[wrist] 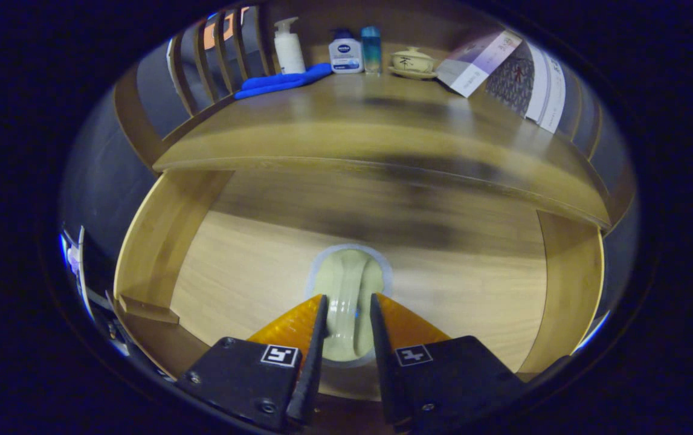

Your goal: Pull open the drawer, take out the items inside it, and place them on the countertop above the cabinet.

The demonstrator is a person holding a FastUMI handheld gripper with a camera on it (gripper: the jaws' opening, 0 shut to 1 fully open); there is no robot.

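Hand-held gripper: the hand-held gripper [348,302] sat at 6 o'clock, its two orange fingers [298,323] reaching toward 12 and standing on either side of the drawer handle, close against it; whether both pressed on it could not be told.
Drawer handle: the pale green handle [349,296] ran lengthwise between the fingers on an oval plate of the same colour, fixed to the drawer front.
Drawer: the light wood drawer front [249,272] spread out at 9 and 3 o'clock of the handle; the view was blurred, and how far the drawer was pulled out could not be judged, nor anything inside it.
Worktop: the wooden worktop [370,127] lay beyond the drawer, toward 12 o'clock.
Back of worktop: a blue cloth [283,81] at 11 o'clock, a white pump bottle [289,45] just behind it, then a white bottle with a blue cap [345,53], a slim blue bottle [371,48] and a lidded cream bowl [412,61] on a saucer.
Right side: leaning booklets [479,60] at 1 o'clock.
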